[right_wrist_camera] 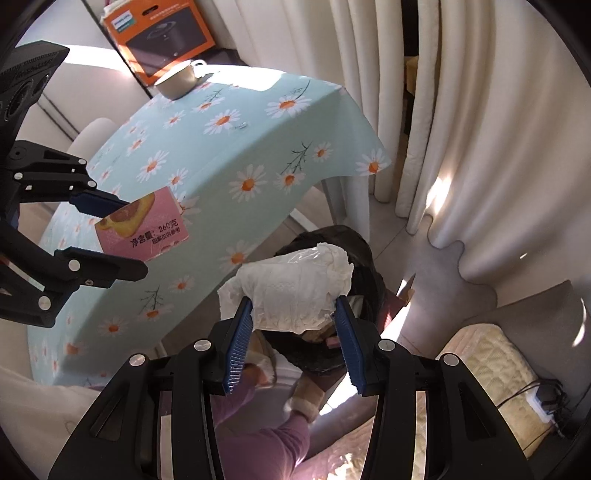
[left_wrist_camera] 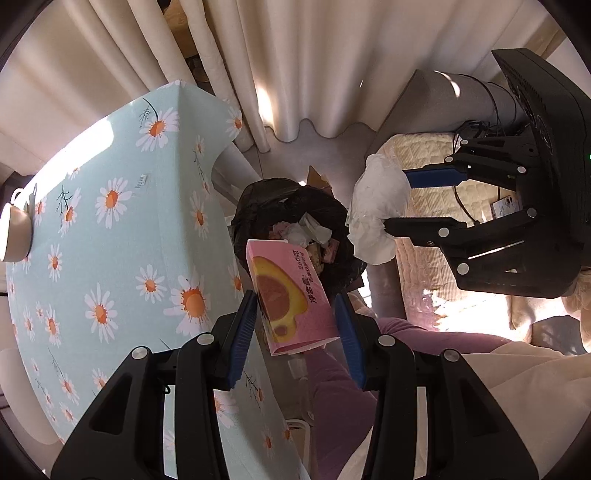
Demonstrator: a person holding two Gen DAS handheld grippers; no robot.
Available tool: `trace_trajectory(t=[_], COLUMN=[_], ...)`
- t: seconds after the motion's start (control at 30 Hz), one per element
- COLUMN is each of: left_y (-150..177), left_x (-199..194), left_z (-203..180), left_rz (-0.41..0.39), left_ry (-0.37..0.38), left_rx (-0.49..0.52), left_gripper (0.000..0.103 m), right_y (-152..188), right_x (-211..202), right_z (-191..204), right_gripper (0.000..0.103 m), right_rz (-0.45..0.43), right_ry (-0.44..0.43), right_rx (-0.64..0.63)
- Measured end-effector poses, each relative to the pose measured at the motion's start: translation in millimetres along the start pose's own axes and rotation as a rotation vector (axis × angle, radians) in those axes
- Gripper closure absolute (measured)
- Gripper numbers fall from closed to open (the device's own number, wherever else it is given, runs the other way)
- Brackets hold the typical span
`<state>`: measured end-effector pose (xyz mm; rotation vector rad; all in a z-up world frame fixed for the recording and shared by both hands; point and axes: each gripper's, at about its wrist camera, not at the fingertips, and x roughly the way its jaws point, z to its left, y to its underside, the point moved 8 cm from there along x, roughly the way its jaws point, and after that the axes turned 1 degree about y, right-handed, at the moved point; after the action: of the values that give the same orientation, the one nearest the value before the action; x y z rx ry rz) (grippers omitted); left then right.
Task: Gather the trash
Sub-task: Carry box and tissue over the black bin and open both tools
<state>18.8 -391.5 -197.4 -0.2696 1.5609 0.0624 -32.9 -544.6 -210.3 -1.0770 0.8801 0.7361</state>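
Observation:
My left gripper is shut on a pink carton printed with an orange fruit slice, held over a bin lined with a black bag. Tissues and wrappers lie inside the bin. My right gripper is shut on a crumpled white wad of tissue and plastic, also above the black-lined bin. In the left wrist view the right gripper holds the white wad at the bin's right side. In the right wrist view the left gripper and the pink carton hang at the left.
A table under a light blue daisy cloth stands beside the bin, with a beige cup on it. An orange appliance box stands behind. Cream curtains hang at the back; a cushioned seat with cables lies right. A person's purple sleeve is below.

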Motion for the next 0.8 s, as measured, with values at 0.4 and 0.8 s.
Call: trace_trajectory(t=[0.4, 0.8], left_y=[-31, 16], left_x=[-33, -91], left_z=[16, 72], left_rz=[-0.184, -0.346], left_ry=[0.017, -0.115], left_rx=[-0.033, -0.335], left_gripper=[0.01, 0.01], right_y=[-1, -68], right_x=[-5, -35], right_z=[-32, 9], right_gripper=[0.017, 0.017], right_rz=[-0.034, -0.114], right_ry=[0.037, 0.004], right_rx=[0.125, -0.12])
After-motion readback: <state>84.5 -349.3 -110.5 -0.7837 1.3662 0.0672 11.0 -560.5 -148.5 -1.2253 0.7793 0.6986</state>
